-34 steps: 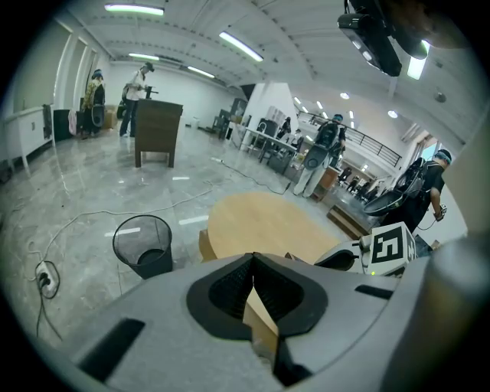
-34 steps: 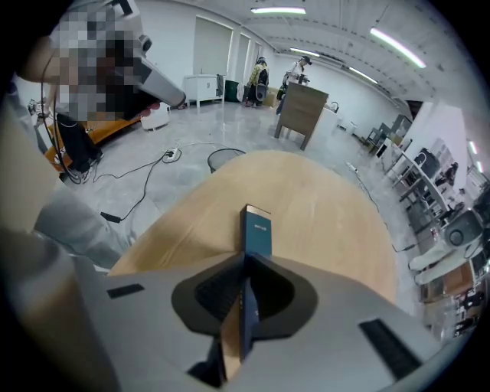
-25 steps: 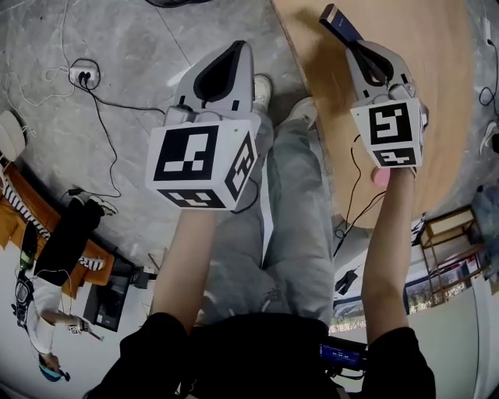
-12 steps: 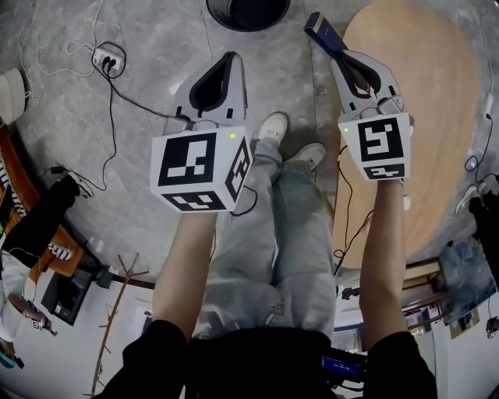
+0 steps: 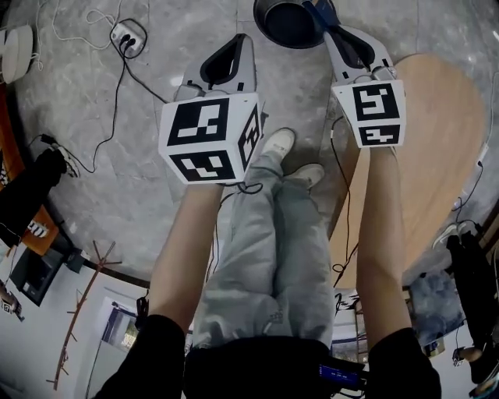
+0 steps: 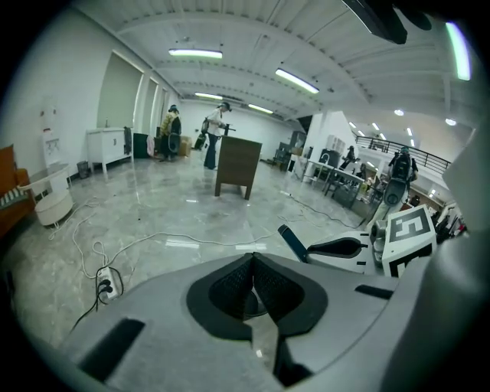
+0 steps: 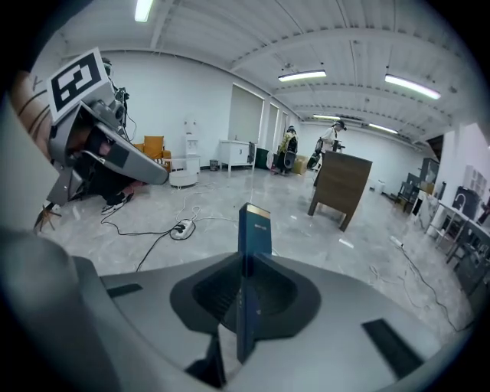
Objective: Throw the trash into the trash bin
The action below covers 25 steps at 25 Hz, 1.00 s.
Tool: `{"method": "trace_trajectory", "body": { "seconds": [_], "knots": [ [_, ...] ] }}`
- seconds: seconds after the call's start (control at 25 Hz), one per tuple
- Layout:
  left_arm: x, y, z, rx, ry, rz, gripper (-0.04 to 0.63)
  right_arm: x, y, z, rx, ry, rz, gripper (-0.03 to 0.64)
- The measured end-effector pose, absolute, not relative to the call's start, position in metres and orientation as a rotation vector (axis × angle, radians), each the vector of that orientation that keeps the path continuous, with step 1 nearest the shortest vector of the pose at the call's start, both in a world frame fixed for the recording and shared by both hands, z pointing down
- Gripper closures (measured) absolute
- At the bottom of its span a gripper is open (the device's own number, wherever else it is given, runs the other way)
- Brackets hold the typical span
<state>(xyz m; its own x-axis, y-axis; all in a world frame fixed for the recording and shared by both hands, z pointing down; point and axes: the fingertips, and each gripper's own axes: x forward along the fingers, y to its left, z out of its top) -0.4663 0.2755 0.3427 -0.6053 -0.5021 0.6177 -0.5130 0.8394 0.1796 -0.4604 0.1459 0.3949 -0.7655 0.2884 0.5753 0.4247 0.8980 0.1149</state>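
Right hand-held gripper clamps blue pack; left hand-held gripper closed, empty. I'd centre over trash bin before releasing.

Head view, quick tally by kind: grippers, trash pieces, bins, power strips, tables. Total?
hand-held grippers: 2 (left hand-held gripper, right hand-held gripper)
blue box, clamped in the right one's jaws: 1
trash bin: 1
power strip: 1
wooden table: 1
Total: 6
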Motion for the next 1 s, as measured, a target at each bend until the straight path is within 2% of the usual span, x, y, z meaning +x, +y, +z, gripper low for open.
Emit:
{"method": "trace_trajectory", "body": {
  "seconds": [0.2,0.32,0.36,0.44,0.56,1.0],
  "knots": [
    [-0.488,0.297,0.346,0.691,-2.343,-0.012,0.589,-0.509,0.157,0.408,-0.441,-2.546,-0.274,0.581],
    [-0.492,0.306,0.347,0.676,-2.351,-0.027,0.589,-0.518,0.164,0.414,-0.429,-2.529,-0.255,0.503],
    [-0.493,0.308,0.349,0.676,-2.349,-0.028,0.589,-0.515,0.166,0.416,-0.429,-2.518,-0.256,0.502],
    [-0.493,0.309,0.351,0.686,-2.341,-0.026,0.589,-0.507,0.165,0.419,-0.418,-2.497,-0.263,0.506],
    [-0.487,0.300,0.353,0.719,-2.328,-0.013,0.589,-0.487,0.157,0.413,-0.387,-2.501,-0.238,0.580],
    [-0.430,0.219,0.366,0.950,-2.204,0.067,0.589,-0.389,0.100,0.401,-0.100,-2.525,-0.018,0.600]
  ]
}}
